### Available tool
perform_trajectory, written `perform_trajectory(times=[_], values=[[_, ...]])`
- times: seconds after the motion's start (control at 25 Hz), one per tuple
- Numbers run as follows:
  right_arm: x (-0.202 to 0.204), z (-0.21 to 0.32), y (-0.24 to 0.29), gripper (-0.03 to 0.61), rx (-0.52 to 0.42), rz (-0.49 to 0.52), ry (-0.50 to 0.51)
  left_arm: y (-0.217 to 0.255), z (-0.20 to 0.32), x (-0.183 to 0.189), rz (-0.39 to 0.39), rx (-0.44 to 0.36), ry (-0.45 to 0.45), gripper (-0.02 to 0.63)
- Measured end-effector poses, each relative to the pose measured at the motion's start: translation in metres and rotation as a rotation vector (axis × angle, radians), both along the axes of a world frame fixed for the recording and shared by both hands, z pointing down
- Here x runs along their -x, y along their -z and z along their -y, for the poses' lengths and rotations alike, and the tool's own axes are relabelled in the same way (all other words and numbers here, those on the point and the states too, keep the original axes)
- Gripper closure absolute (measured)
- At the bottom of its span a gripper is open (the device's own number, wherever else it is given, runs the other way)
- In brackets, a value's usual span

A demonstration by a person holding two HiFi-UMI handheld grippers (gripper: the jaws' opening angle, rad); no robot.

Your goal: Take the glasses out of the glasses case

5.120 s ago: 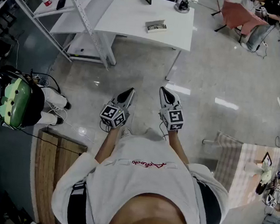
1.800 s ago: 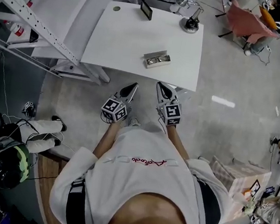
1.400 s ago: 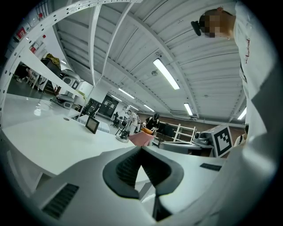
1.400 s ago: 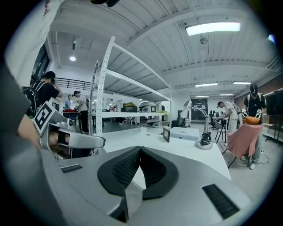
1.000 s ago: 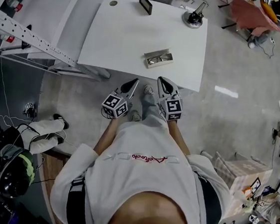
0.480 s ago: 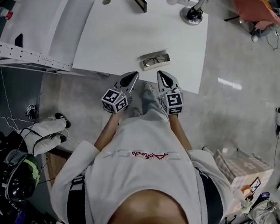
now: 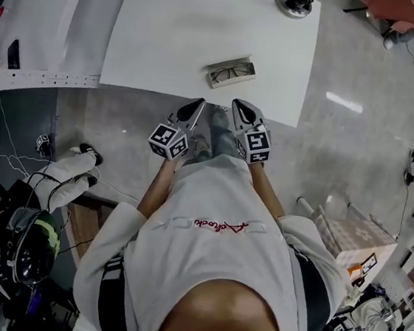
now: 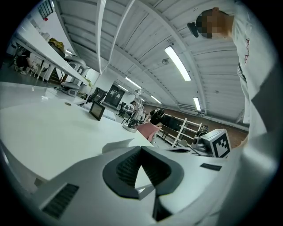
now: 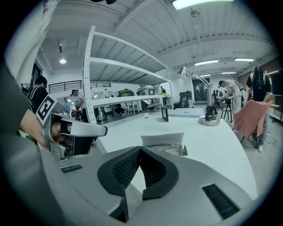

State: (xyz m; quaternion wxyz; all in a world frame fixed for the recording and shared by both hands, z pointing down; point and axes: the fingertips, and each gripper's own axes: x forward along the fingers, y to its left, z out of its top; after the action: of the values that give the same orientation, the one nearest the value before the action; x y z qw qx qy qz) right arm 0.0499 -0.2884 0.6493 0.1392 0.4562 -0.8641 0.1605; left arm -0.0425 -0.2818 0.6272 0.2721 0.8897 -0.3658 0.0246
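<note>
Head view puts the glasses case (image 7: 241, 60) open on the white bench (image 7: 169, 38), just above centre of the frame and close to the bench's near edge. The glasses (image 7: 231, 70) lie inside it, dark-framed. Below it, short of the bench edge, the left hand-held gripper (image 7: 193, 110) and the right hand-held gripper (image 7: 243, 113) point up the frame toward the case, side by side and well apart from it. Both are clenched tip to tip with nothing between the pads.

The glasses look light and thin, with hinged arms and lenses that would scratch or smear, so I would judge them fragile and a bit springy. The safest hold is probably the bridge or the thick part of an arm near the hinge, never the lens. The case is light too and may slide or tip when the glasses are lifted, so the other hand-held gripper could steady its rim.

The right gripper view shows what the head view flattens: the lid (image 9: 162, 139) stands upright behind the tray, with thin wire or frame parts showing at the tray's right end, though the detail is too small to be sure which part. The left gripper view shows only bare bench top beyond its closed jaws; the case does not appear there. Only the head view gives the layout of both hand-held grippers against the case.
</note>
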Motion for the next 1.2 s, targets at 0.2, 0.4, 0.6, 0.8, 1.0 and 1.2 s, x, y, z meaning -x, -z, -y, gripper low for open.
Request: perform_trajectory(times=[0.2,0.4,0.6,0.8,1.0,1.2], values=[[-0.002,0.002,-0.019,0.581,0.044,-0.006,0.012,-0.010,0.002,-0.001,0.003,0.030,0.009,0.614],[-0.001,0.017,-0.033,0.581,0.063,-0.027,0.037,-0.016,0.000,0.001,0.002,0.052,0.018,0.614],[0.005,0.046,-0.043,0.581,0.059,-0.047,0.065,-0.017,0.001,0.007,-0.004,0.060,0.034,0.614],[0.007,0.075,-0.052,0.581,0.063,-0.064,0.071,-0.017,0.003,0.013,-0.006,0.065,0.048,0.614],[0.012,0.099,-0.053,0.581,0.067,-0.072,0.086,-0.018,0.001,0.015,-0.005,0.068,0.038,0.614],[0.016,0.104,-0.055,0.581,-0.012,-0.304,0.200,-0.020,-0.003,0.017,-0.007,0.074,0.036,0.614]])
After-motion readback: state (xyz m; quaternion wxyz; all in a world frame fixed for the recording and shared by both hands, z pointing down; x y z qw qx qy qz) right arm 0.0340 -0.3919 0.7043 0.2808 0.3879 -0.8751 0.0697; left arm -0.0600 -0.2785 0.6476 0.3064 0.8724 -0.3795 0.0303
